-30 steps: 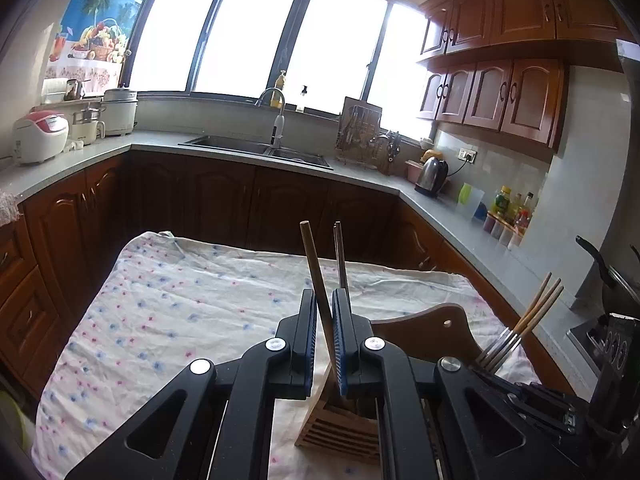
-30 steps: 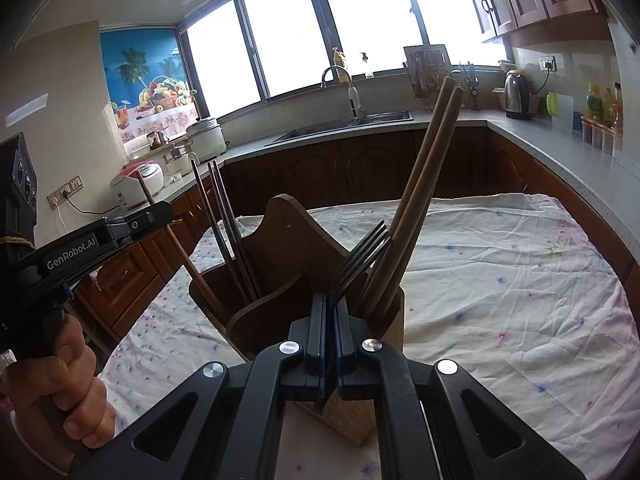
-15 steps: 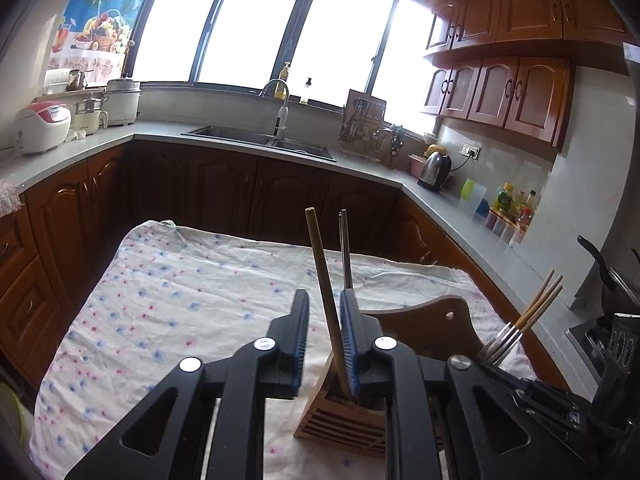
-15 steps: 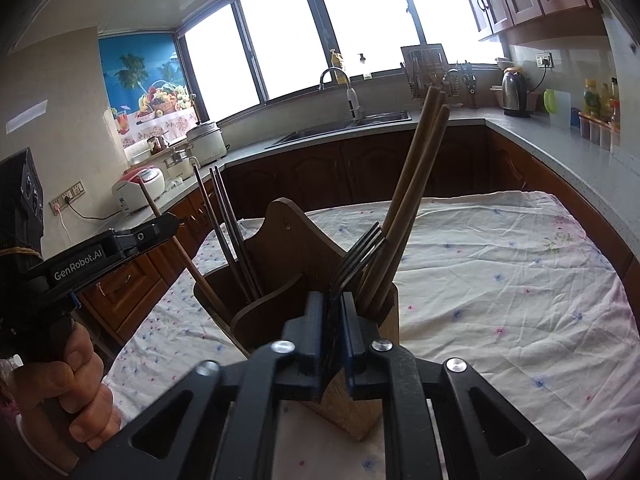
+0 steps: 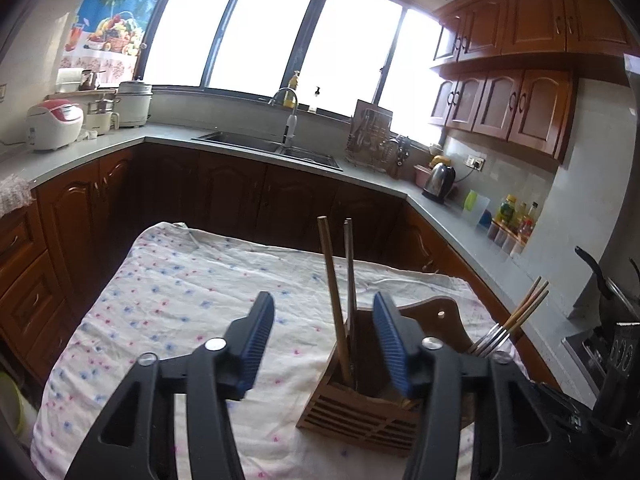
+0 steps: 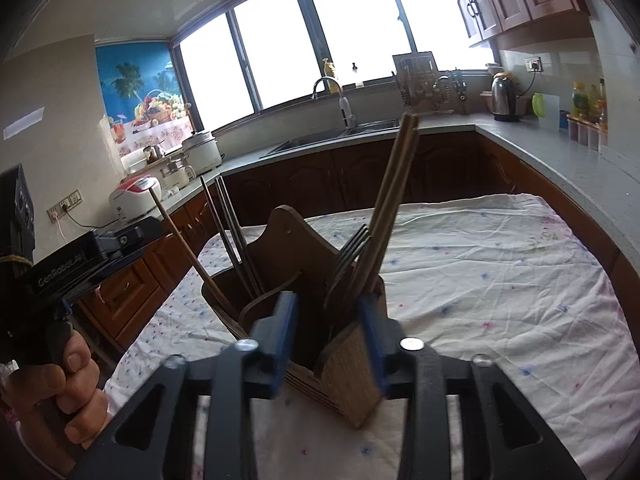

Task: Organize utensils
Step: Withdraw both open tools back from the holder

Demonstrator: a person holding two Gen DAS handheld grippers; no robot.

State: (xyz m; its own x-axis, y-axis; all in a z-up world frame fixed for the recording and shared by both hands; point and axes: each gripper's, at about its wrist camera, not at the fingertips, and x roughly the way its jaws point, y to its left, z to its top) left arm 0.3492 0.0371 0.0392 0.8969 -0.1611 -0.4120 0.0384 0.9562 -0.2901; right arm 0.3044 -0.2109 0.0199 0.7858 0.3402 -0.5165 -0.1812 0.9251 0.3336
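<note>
A wooden utensil holder (image 5: 360,412) stands on the flowered tablecloth (image 5: 168,312). One wooden chopstick (image 5: 331,292) and one metal chopstick (image 5: 349,272) stand upright in its near compartment. They rise between the jaws of my left gripper (image 5: 325,340), which are opening, and the blue pads touch neither. In the right wrist view the holder (image 6: 348,376) sits just ahead of my right gripper (image 6: 328,336). Its jaws are opening too, on either side of the holder's near corner without pressing. Forks (image 6: 348,256) and long wooden chopsticks (image 6: 394,200) lean in that compartment.
A hand (image 6: 60,384) grips the black handle at the left of the right wrist view. Dark wood cabinets and a grey counter (image 5: 440,208) with a sink (image 5: 272,148) and a kettle (image 5: 438,182) ring the table. A stove with a pan (image 5: 600,280) is at far right.
Both grippers went from shut to open. The left let go of the wooden chopstick, which now stands free in the holder. The right let go at the fork compartment. The left view rose slightly.
</note>
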